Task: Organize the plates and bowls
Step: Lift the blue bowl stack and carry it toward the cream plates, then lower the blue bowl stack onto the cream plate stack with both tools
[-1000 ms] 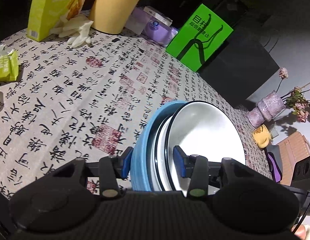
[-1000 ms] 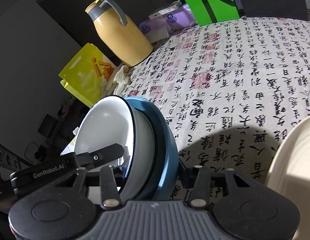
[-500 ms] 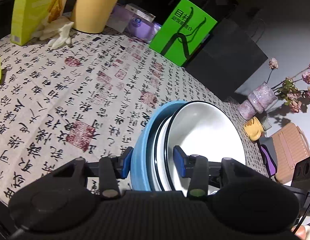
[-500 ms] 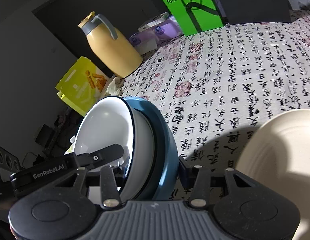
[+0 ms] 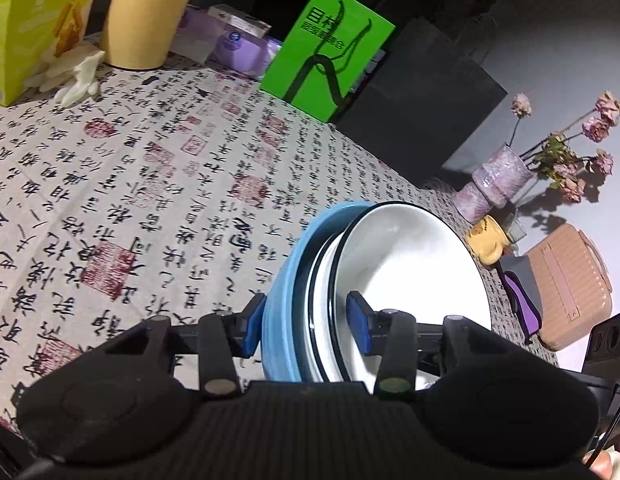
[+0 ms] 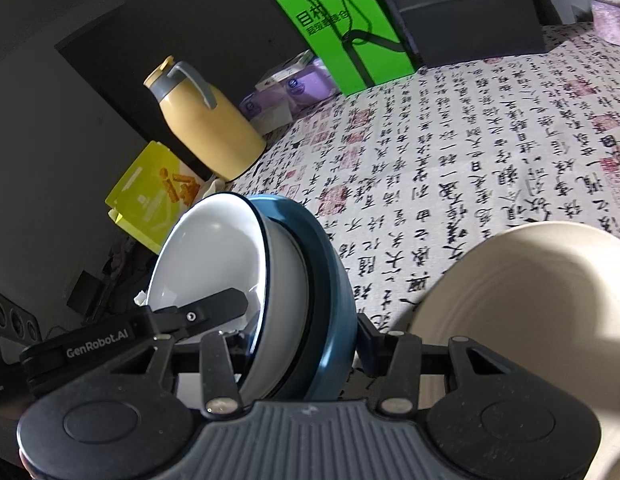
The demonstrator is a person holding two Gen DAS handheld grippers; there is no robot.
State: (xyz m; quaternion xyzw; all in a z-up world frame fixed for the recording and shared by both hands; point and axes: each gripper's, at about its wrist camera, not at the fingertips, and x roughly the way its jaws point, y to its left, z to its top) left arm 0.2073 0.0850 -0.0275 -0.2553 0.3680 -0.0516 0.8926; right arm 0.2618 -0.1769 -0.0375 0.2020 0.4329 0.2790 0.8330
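Left gripper (image 5: 306,322) clamped on the rim of a nested stack: blue plate (image 5: 284,276) on the outside, white bowl (image 5: 414,264) with a dark rim nested in it. One blue pad presses the plate's outer face, the other sits inside the bowl. The stack stands on edge between the fingers, held above the tablecloth (image 5: 150,184).

Right gripper (image 6: 306,344) clenched on the same stack from the opposite side. One finger lies inside the white bowl (image 6: 210,256), the other against the back of the blue plate (image 6: 330,280). The left gripper's black finger, lettered "GenRobot.AI", shows just left of the right gripper, reaching into the bowl.

A cream plate (image 6: 522,300) is close on the right of the right gripper, low in that view; whether it rests on the cloth I cannot tell.

Ahead of both grippers, far across the cloth: yellow jug (image 6: 206,128), yellow box (image 6: 154,192), purple packs (image 6: 290,88), green bag (image 6: 346,24), black bag (image 5: 422,96). White gloves (image 5: 74,76) lie by the jug. To the right of the left gripper, past the stack: vase with dried flowers (image 5: 498,184), small yellow cup (image 5: 486,240), tan suitcase (image 5: 566,284).
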